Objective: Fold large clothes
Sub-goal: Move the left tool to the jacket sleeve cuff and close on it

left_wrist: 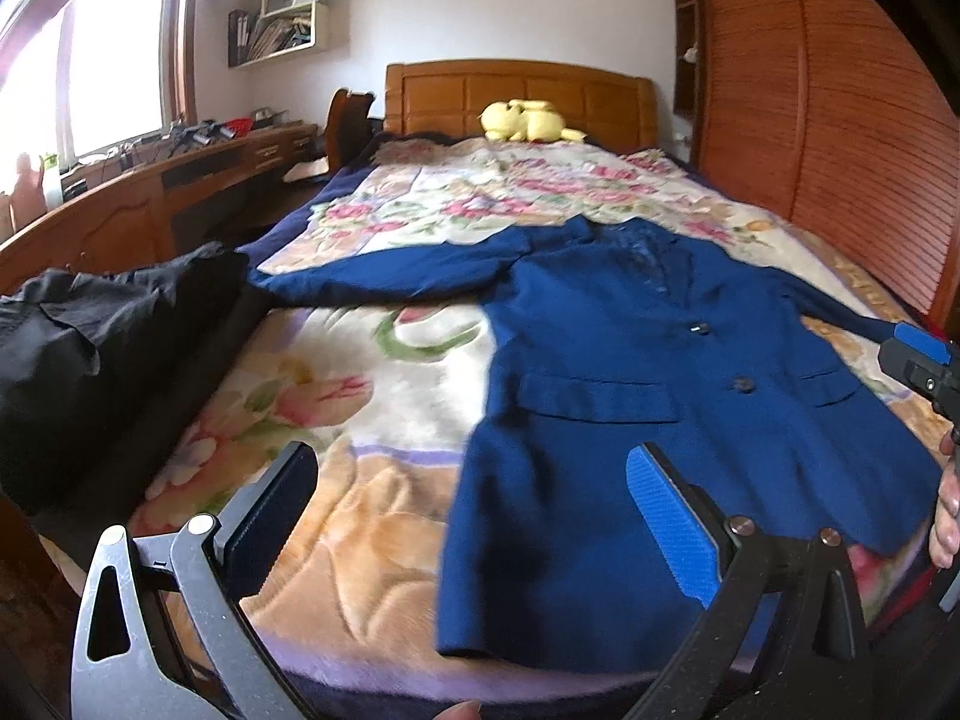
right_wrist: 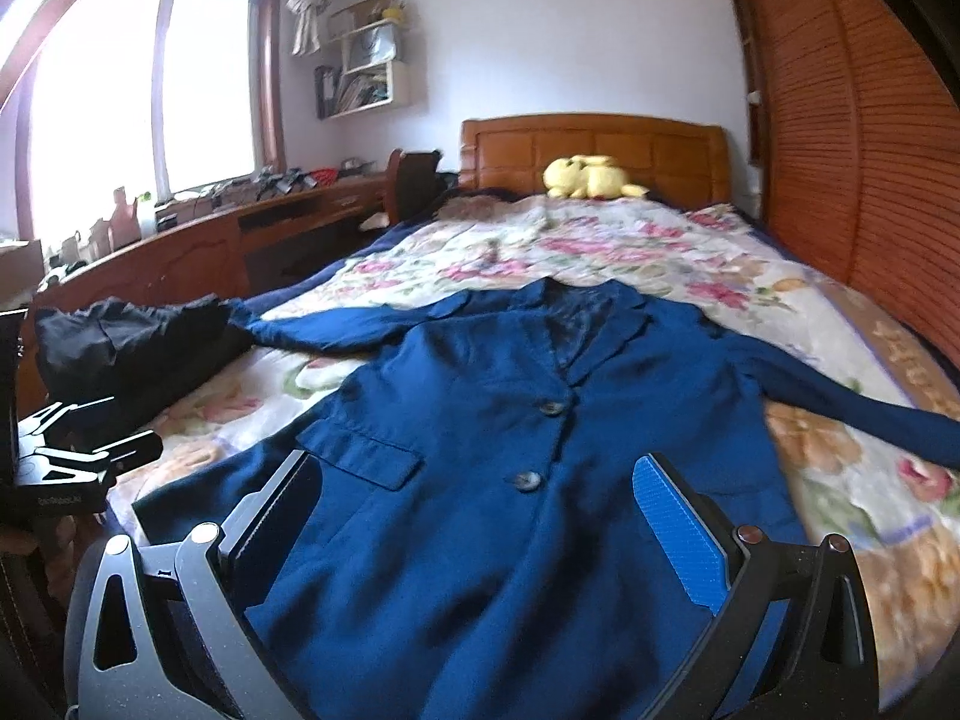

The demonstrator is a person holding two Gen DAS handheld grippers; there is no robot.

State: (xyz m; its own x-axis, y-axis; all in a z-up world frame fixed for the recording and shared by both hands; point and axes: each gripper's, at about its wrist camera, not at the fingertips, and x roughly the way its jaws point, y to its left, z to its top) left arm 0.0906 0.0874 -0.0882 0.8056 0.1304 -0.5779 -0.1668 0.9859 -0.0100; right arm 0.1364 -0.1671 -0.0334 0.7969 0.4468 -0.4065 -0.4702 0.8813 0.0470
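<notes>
So the blue blazer [right_wrist: 510, 480] is laid face up and flat on the bed [right_wrist: 840, 480], buttoned, both sleeves spread out to the sides, hem nearest the cameras; looks like a thick wool-ish fabric, so I'd guess soft and floppy but with some weight, not slippery, and the shoulders probably a bit stiff; best bet is pinching a sleeve cuff or a hem corner; both the left claw [left_wrist: 474, 516] and right claw [right_wrist: 480, 534] are spread wide, holding nothing, hovering above the hem; there's gold lettering along the blanket's right edge and small print on the left tool in the right view, can't read either.
</notes>
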